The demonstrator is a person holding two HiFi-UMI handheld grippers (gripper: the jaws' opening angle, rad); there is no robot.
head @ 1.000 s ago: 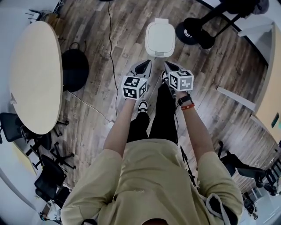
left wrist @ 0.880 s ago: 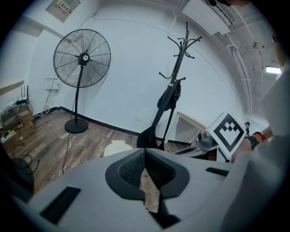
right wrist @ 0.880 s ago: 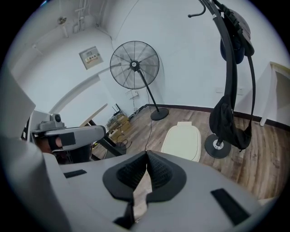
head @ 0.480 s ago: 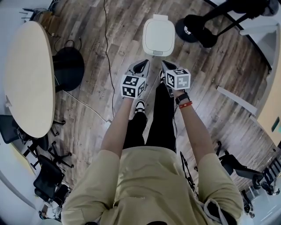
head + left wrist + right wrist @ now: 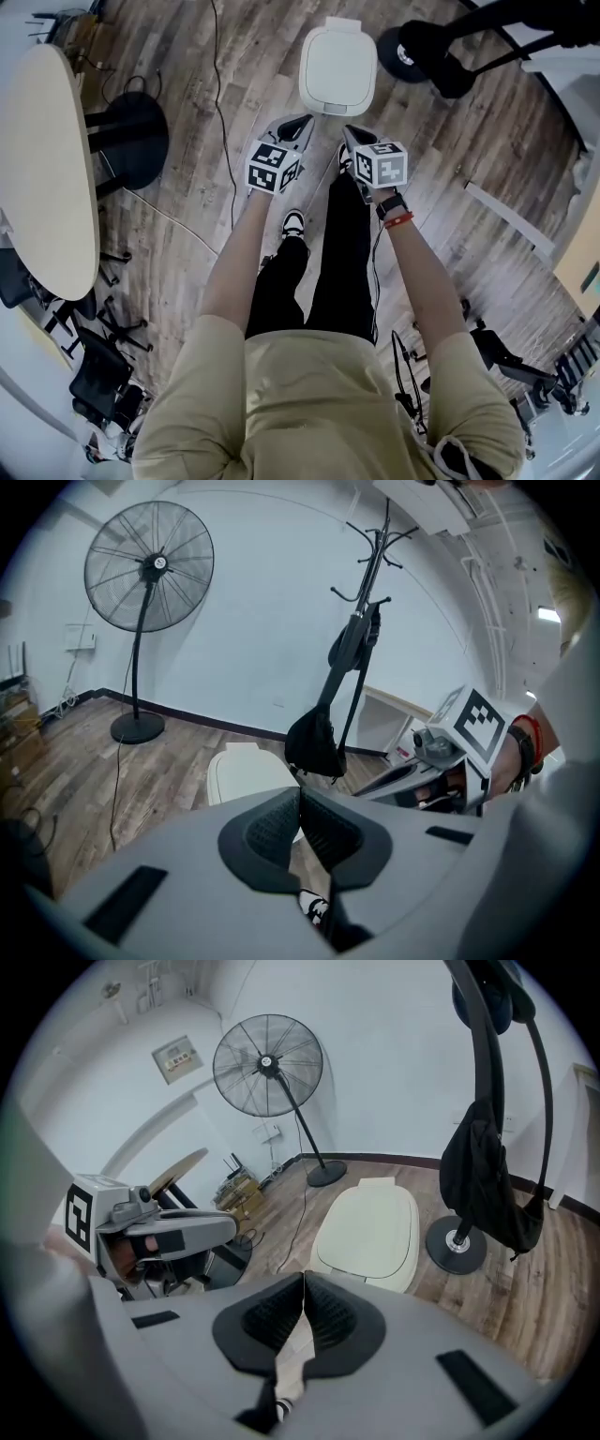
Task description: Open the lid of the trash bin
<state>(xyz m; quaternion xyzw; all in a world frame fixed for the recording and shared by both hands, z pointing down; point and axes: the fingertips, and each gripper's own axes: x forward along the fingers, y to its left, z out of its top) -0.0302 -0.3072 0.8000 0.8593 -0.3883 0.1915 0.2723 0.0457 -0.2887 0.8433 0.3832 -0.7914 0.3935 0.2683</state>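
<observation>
Wood floor (image 5: 234, 112), fan (image 5: 267, 1061) by wall. Bin (image 5: 337, 70) just ahead of both claws, lid (image 5: 370, 1225) down. Left claw (image 5: 302, 124), right claw (image 5: 351, 134): tips pressed together, empty, clear of bin. Approach step, by my read. Next: reach lid's near edge, lift.

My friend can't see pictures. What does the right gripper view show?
The right tongs, shut and empty, point toward a white trash bin with its lid closed. A tall fan stands beyond the bin, and a coat stand holding a black bag is to its right.
</observation>
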